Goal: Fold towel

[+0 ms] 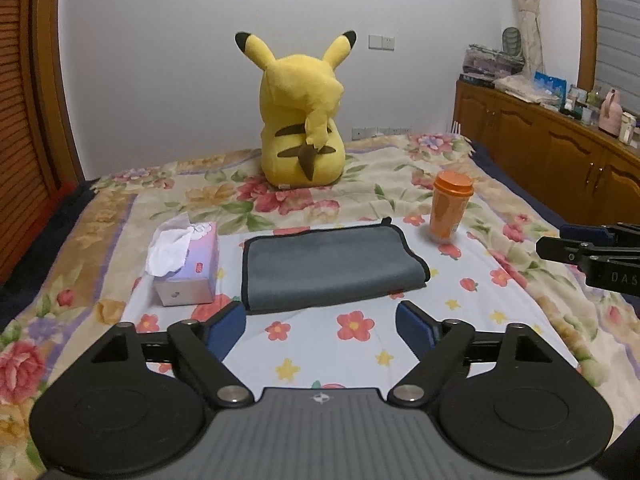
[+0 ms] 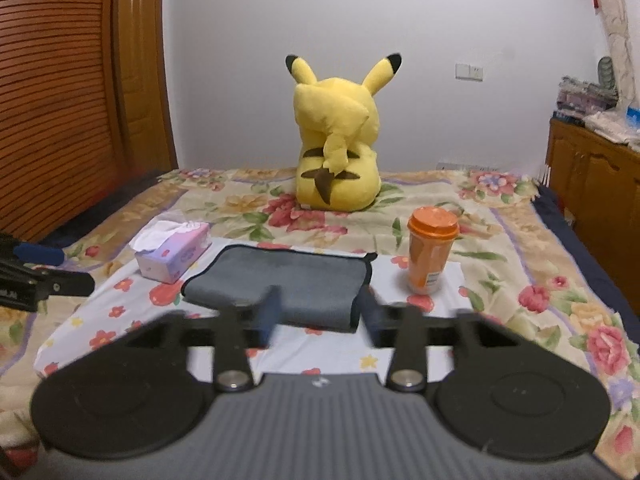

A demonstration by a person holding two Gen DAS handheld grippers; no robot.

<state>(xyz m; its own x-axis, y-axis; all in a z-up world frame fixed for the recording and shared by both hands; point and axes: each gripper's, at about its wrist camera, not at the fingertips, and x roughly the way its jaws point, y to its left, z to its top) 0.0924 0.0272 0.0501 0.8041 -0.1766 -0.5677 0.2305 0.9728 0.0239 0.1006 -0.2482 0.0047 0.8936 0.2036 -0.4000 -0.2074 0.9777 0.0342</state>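
Left wrist view takes in the bed (image 1: 520,280), its floral quilt soft and rumpled, with a smoother pale flowered sheet (image 1: 340,344) laid over the middle. At the far end sits a plump yellow plush toy (image 1: 302,120), back turned. On the sheet lies the grey towel (image 1: 332,268) — folded into a thick rectangle with dark piping — between a tissue box (image 1: 188,264) and an orange lidded cup (image 1: 450,208). The left gripper (image 1: 320,320) hovers level just short of the towel's near edge, blue pads wide apart, holding nothing. The right gripper (image 2: 316,312), motion-blurred, is poised over the towel's near right corner, jaws parted and empty.
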